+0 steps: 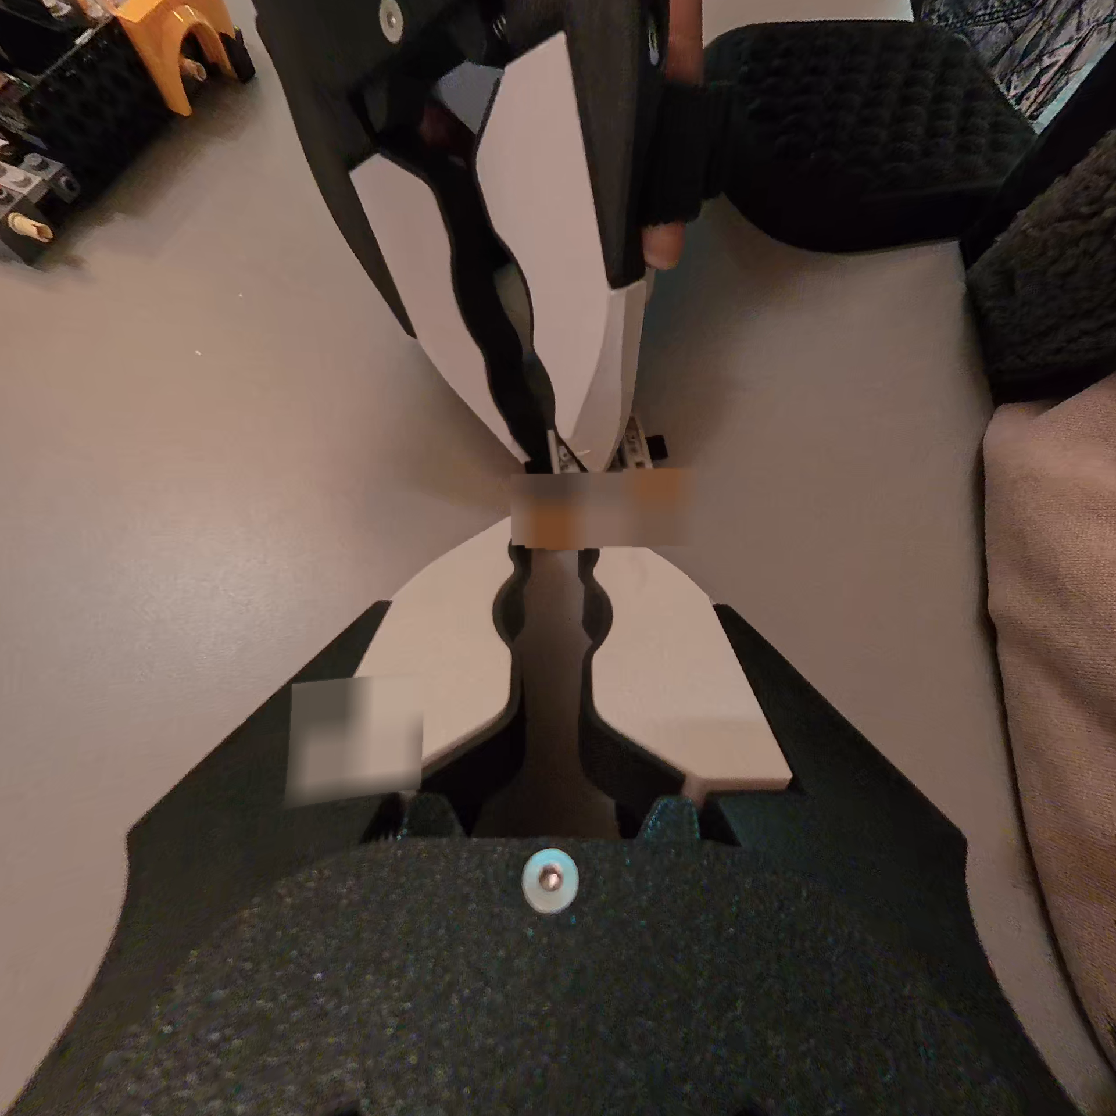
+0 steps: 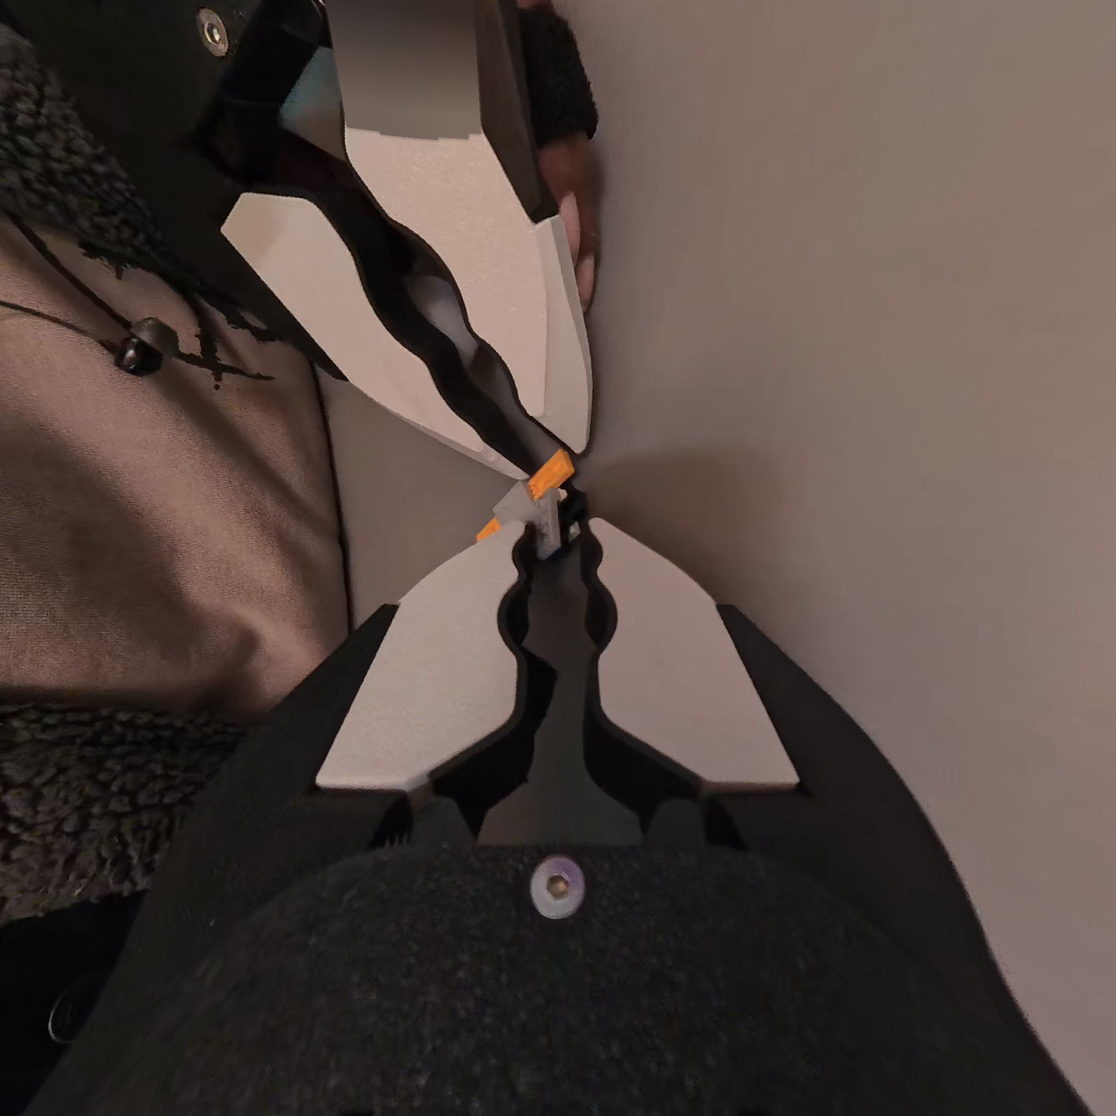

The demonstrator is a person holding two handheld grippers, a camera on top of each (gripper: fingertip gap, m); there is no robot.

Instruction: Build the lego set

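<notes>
You're mid-join: your right gripper (image 2: 552, 537) pinches the grey-and-orange lego assembly (image 2: 531, 510), your left gripper (image 2: 543, 465) grips its orange plate (image 2: 548, 474) at 12 o'clock; next, press squarely.

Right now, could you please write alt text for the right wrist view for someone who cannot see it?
Two grippers meet tip to tip over a pale table, pinching a small grey and orange lego assembly between them: the right gripper from below, the left gripper from above. A person's beige top fills the left side.
</notes>
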